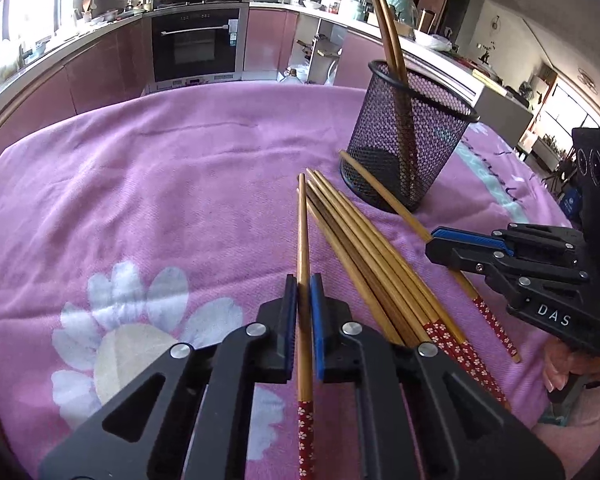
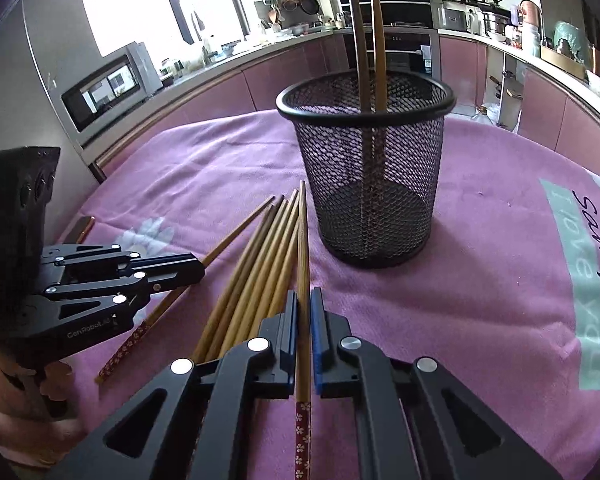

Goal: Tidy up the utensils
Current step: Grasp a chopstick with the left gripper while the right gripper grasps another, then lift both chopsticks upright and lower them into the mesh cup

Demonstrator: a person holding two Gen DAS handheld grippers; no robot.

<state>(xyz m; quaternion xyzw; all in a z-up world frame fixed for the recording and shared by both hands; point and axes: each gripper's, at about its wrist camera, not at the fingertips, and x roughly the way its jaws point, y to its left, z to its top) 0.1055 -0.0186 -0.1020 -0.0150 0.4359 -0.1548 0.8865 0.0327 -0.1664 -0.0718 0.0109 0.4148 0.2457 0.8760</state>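
left hand-held gripper (image 1: 303,292) | pinches bamboo chopstick (image 1: 303,240) (red floral end) | right hand-held gripper (image 2: 304,304) pinches another chopstick (image 2: 303,248)

"DAS" is printed in white on the right gripper (image 1: 460,246), and "GenRobot.AI" is printed on the left gripper (image 2: 196,268). On the pink cloth (image 2: 480,280), "I love" is written on a teal band, beside dark cursive lettering that cannot be read.

Bright daylight floods in through the windows (image 2: 140,4) far beyond the fingers, blown out to white glare. Fisheye bending curves the edges, corners darken; the centre stays sharp.
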